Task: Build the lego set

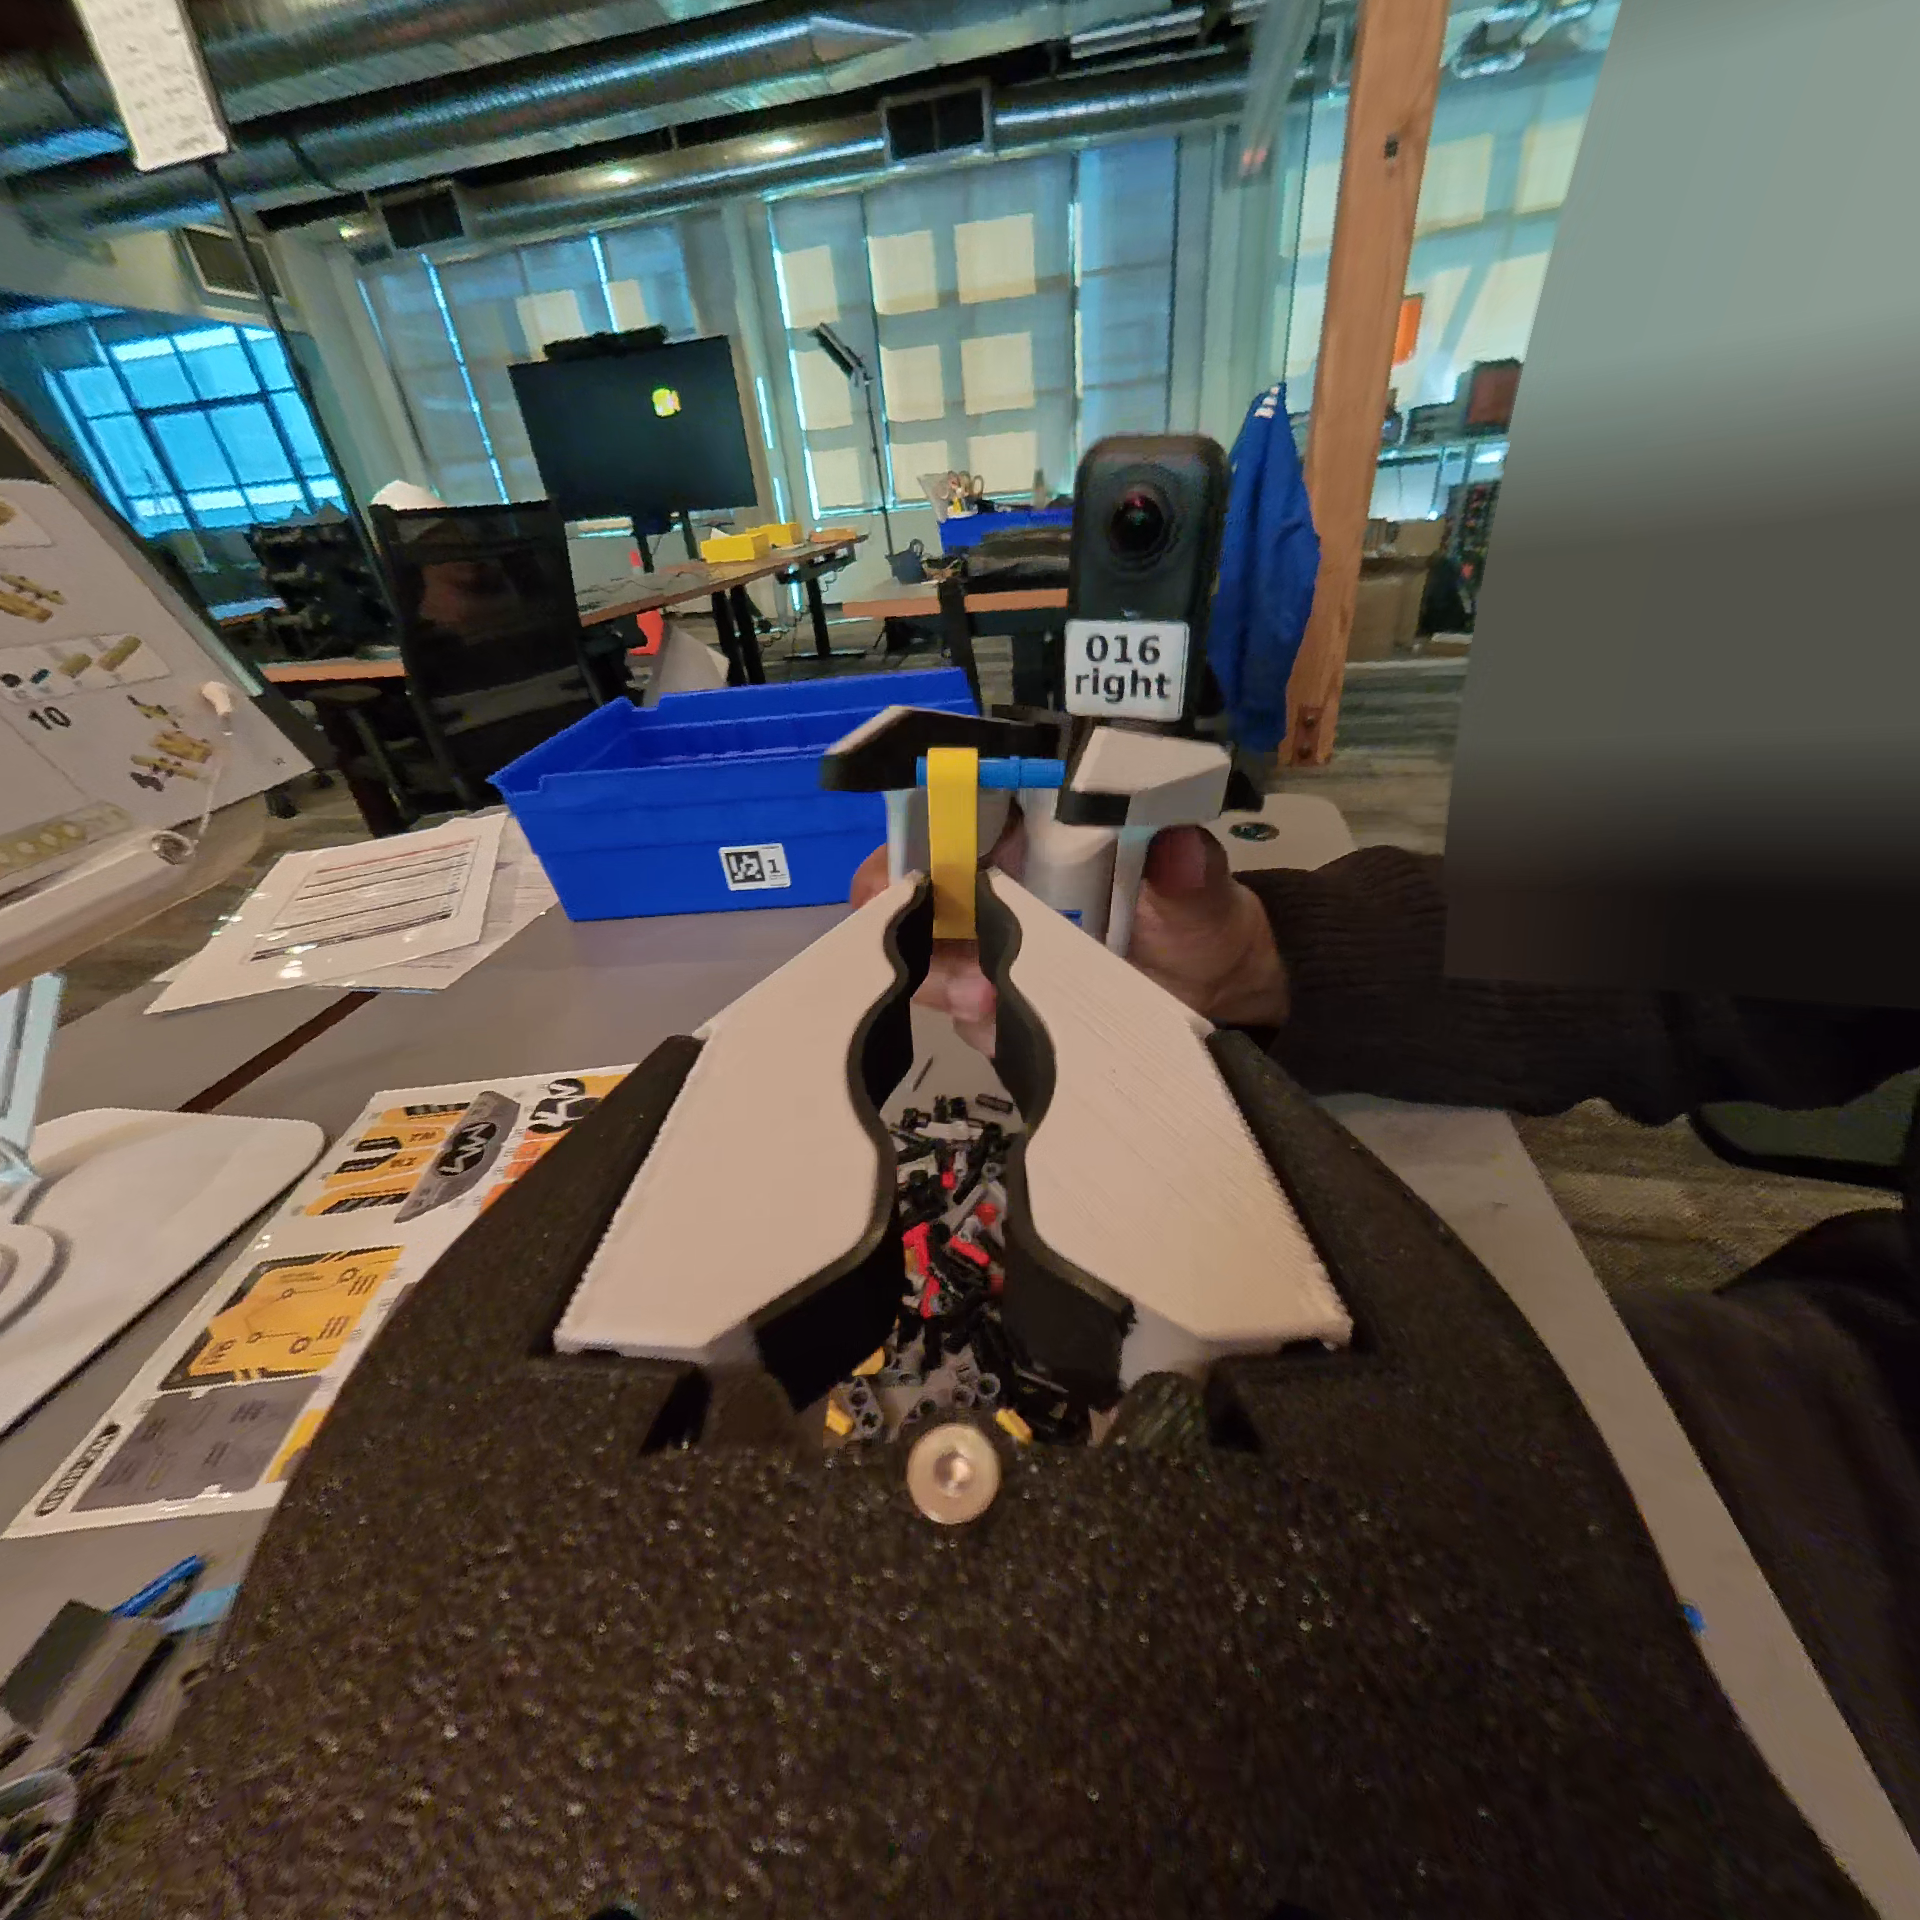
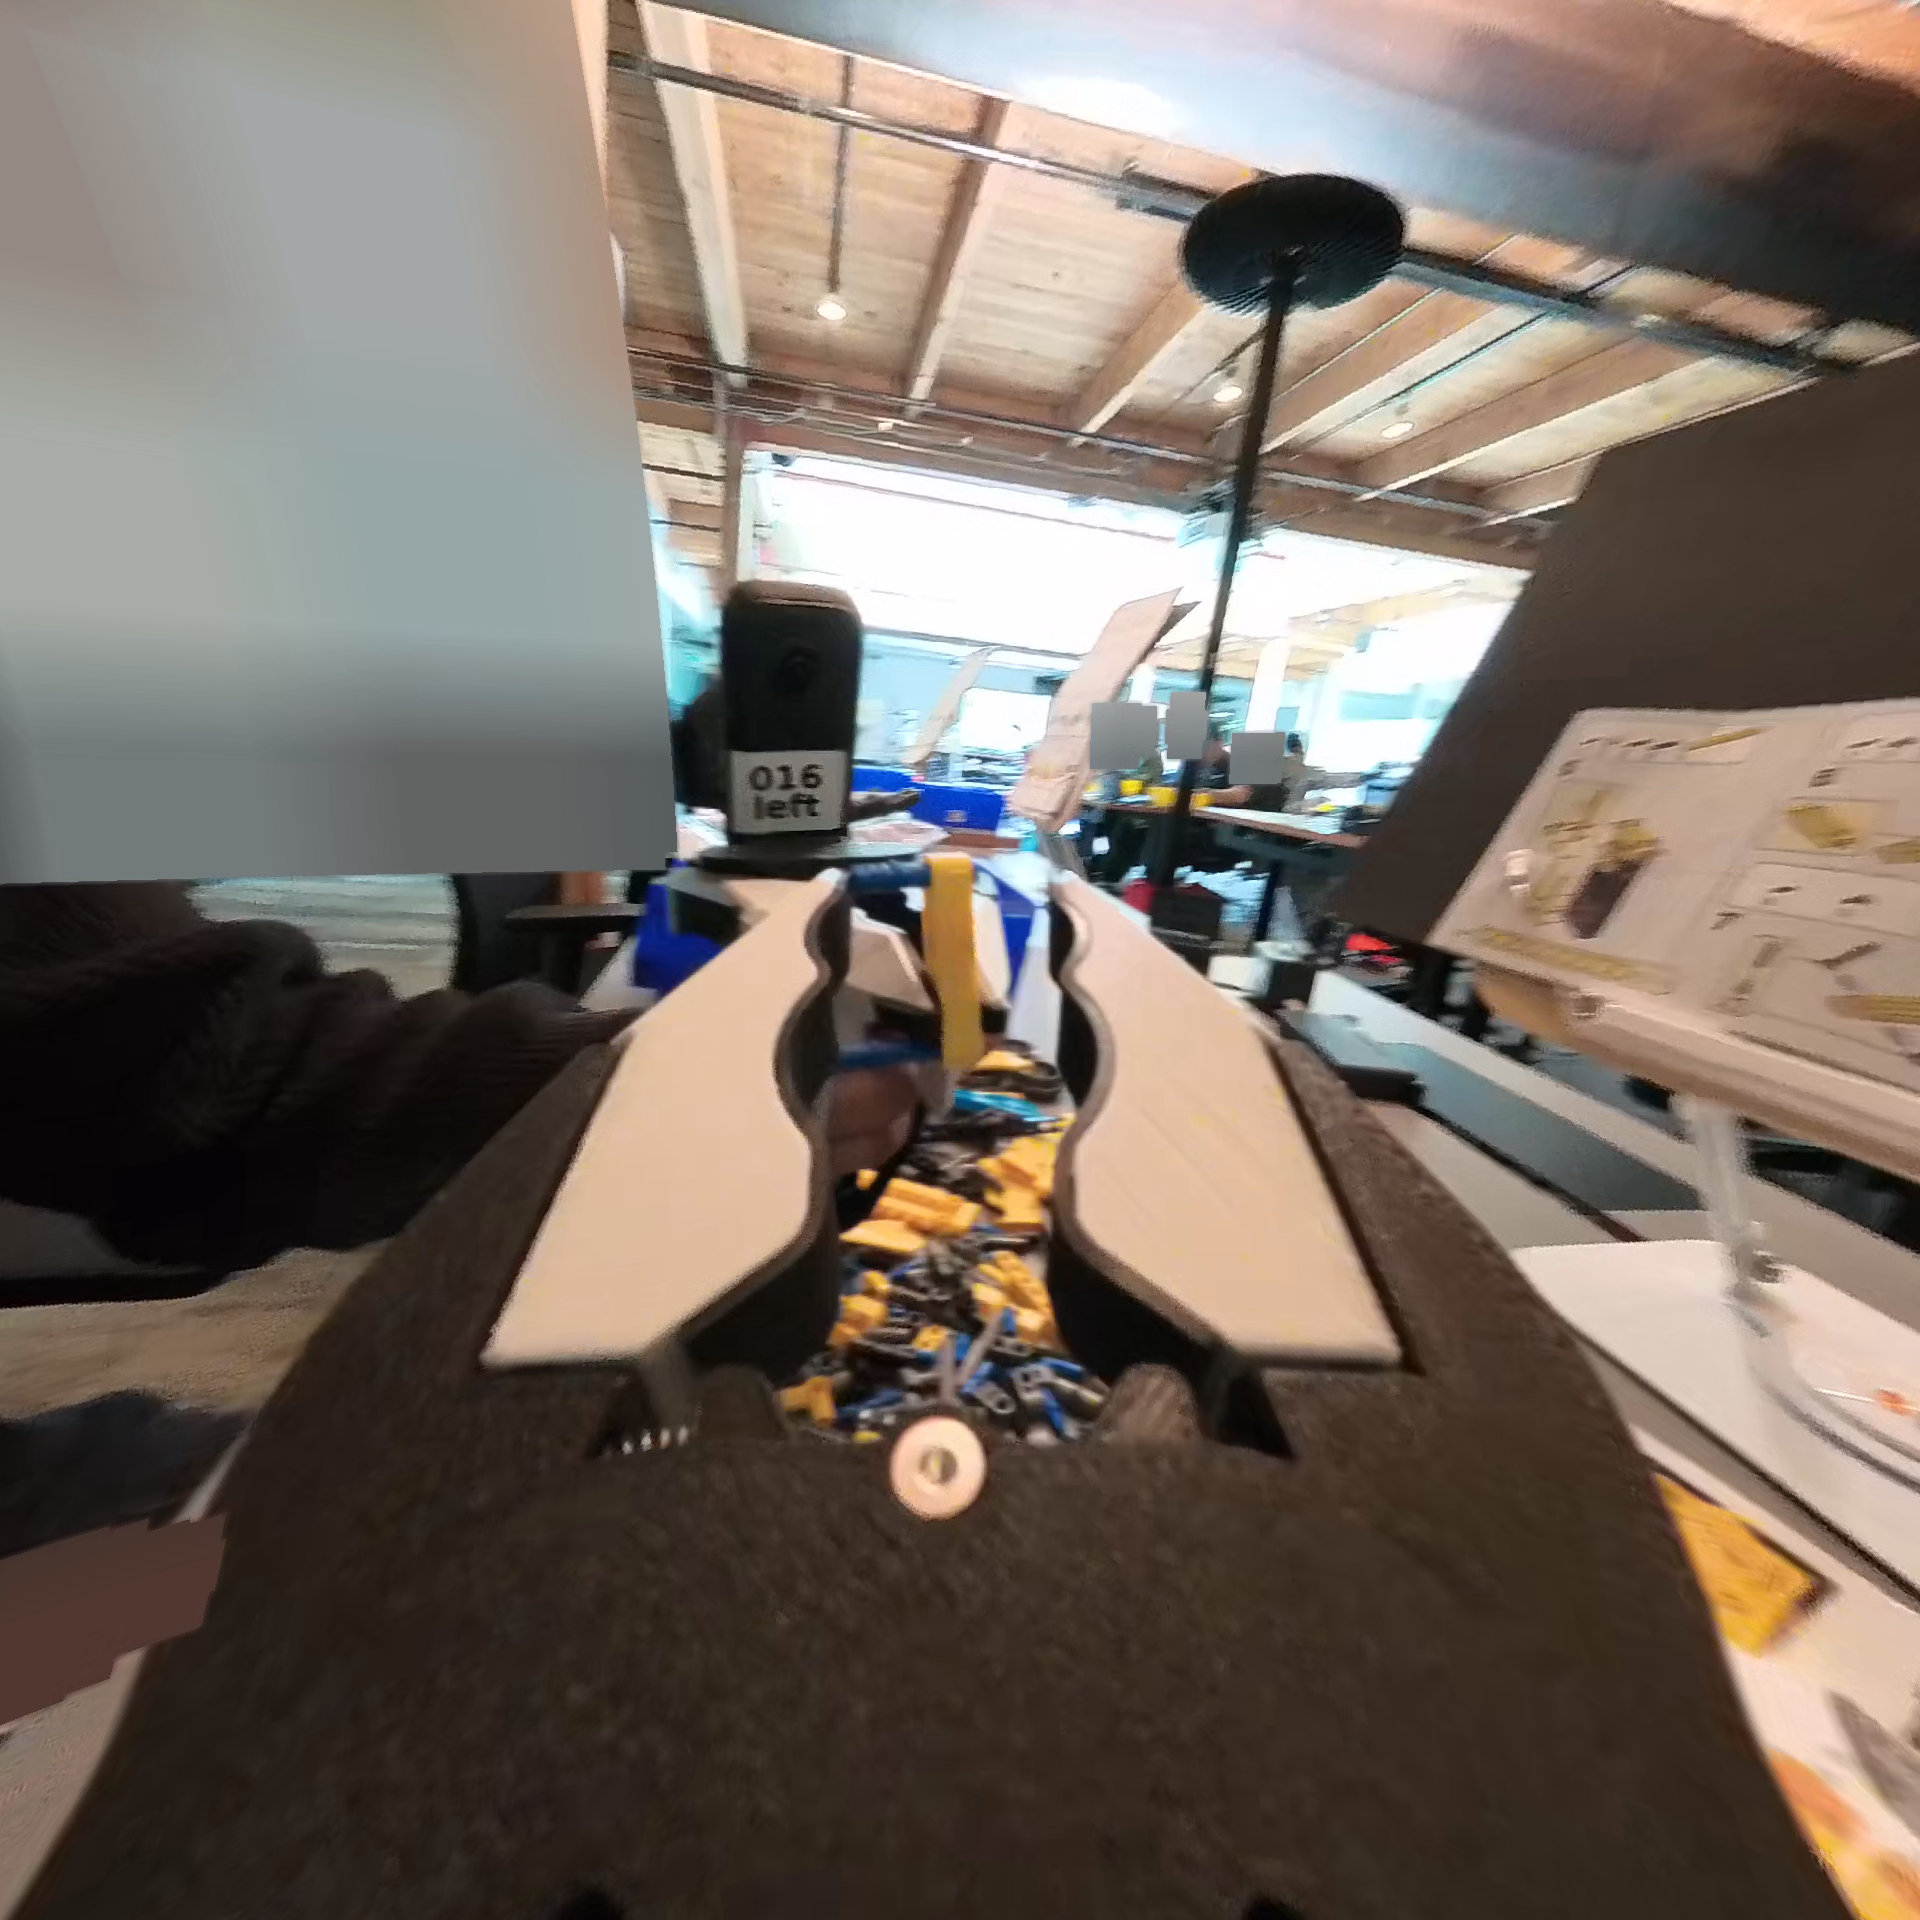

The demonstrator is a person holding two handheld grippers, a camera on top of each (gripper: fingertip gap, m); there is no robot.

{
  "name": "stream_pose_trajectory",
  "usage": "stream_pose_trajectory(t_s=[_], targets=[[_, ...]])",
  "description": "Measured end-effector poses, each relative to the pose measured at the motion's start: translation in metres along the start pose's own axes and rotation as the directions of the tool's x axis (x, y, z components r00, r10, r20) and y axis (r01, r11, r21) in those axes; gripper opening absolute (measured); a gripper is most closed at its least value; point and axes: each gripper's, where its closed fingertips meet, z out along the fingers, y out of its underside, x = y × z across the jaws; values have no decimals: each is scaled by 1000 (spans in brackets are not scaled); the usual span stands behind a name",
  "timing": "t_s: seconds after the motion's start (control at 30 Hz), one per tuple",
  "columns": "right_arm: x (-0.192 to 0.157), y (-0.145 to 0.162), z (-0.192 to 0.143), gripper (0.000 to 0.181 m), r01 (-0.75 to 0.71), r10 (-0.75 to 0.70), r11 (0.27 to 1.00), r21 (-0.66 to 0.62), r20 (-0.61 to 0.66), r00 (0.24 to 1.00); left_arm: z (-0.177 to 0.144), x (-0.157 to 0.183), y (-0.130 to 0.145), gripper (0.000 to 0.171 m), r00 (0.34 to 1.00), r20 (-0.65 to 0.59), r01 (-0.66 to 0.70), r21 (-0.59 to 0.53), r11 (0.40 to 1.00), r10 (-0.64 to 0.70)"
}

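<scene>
A grey table top point(image 1: 582, 997) fills the lower left of the left wrist view, and on it, above centre, a blue plastic bin point(image 1: 665, 821) with a square marker sticker is seen. A white instruction booklet point(image 1: 83, 665) printed with yellow parts is propped on a stand at the left edge; the same booklet point(image 2: 1704, 883) appears at the right edge of the right wrist view. A sticker sheet point(image 1: 312, 1288) in yellow, orange and grey lies flat at lower left. A heap of small plastic building pieces point(image 1: 951, 1236), black, red and grey, is glimpsed between the fingers; in the right wrist view the heap point(image 2: 956, 1247) looks mostly yellow, black and blue. The left gripper point(image 1: 954, 909), with ribbed white printed fingers lined in wavy black, is nearly closed at the tips on the lower end of a flat yellow plastic beam point(image 1: 953, 842) held upright at frame centre. A thin blue plastic axle point(image 1: 1023, 773) passes through the beam's top hole. The right gripper point(image 1: 1039, 774) is seen beyond it, its fingers pressed against the axle's two ends; in its own view a wide gap separates the fingers point(image 2: 727, 1091), and the beam point(image 2: 954, 971) stands between them, blurred.
</scene>
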Motion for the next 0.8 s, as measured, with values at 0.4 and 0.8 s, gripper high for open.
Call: stream_pose_trajectory(t_s=[0.4,0.8], targets=[[3,2,1,43,-133,132,990,47,13,991,-25,-19,-37,7,974,-57,226,251,941,-219],[7,7,4,32,-209,209,978,24,2,978,-9,-16,-19,8,980,-9,198,194,961,-200]])
